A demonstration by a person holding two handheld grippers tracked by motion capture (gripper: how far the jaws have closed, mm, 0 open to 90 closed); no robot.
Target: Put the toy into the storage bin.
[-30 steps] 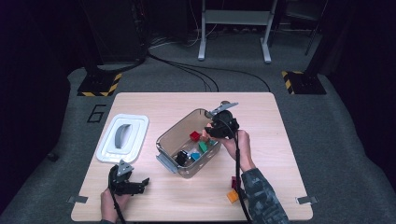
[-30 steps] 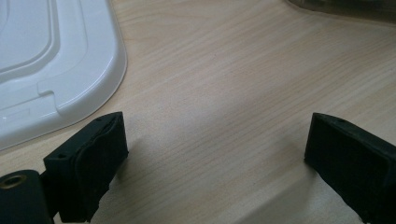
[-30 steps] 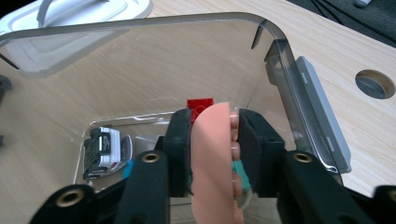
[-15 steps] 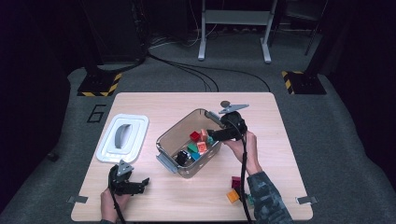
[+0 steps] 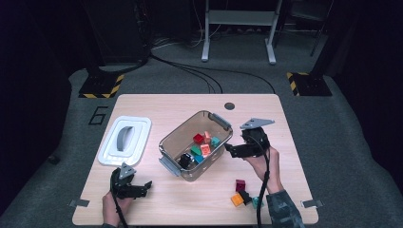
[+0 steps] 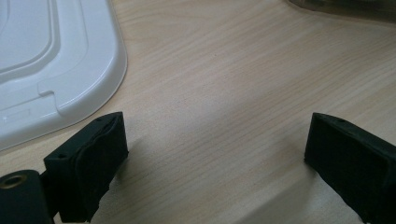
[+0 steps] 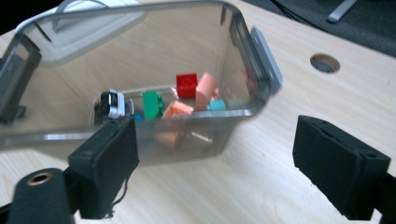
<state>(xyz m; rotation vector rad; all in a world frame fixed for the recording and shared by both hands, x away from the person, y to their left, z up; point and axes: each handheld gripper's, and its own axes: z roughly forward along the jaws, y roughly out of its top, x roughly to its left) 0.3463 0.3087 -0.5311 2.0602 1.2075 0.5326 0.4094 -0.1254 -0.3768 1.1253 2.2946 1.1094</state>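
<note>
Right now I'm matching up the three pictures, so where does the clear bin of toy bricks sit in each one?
High view: the clear bin sits mid-table, just left of the right gripper.
Left gripper view: a sliver of its base at the top right edge.
Right gripper view: upper left, beyond the open jaws.
Shared landmark: the white lid.

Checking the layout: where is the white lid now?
In the high view, the white lid lies flat at the table's left, left of the clear bin, beyond the left hand-held gripper.

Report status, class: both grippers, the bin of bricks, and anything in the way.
Right gripper just opened, empty, beside clear bin. Left gripper open, idle near white lid. Bricks in bin; loose bricks left on table. Nothing blocking.
</note>
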